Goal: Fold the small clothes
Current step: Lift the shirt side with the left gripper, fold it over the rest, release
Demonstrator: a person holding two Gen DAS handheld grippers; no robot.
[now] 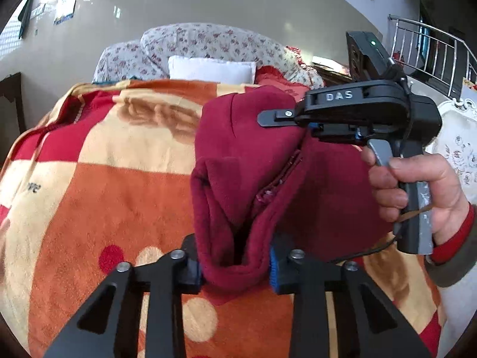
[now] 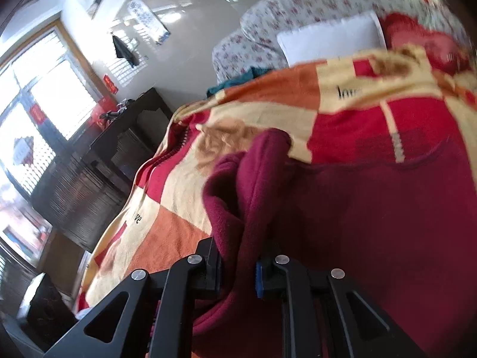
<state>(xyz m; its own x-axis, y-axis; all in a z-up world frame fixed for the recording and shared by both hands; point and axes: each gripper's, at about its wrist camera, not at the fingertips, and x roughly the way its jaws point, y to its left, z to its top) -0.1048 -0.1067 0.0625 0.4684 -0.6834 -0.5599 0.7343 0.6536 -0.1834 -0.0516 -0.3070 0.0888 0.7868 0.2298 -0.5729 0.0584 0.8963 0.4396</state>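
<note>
Both the left gripper [image 1: 235, 271] and right gripper [image 2: 238, 274] clench the maroon fleece garment [image 1: 253, 164] above the checked blanket [image 1: 104, 179]; to fold neatly, keep the edge taut and level while lowering.

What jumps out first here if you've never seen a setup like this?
A maroon fleece garment bunched at centre, pinched by two black grippers: the left gripper near the bottom edge, the right gripper held by a hand at right. Beneath lies a bright orange-and-red checked blanket.

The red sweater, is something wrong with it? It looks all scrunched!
Nothing's broken. The dark red garment is bunched because the left gripper and right gripper each pinch a fold, lifting it over the checked blanket.
</note>
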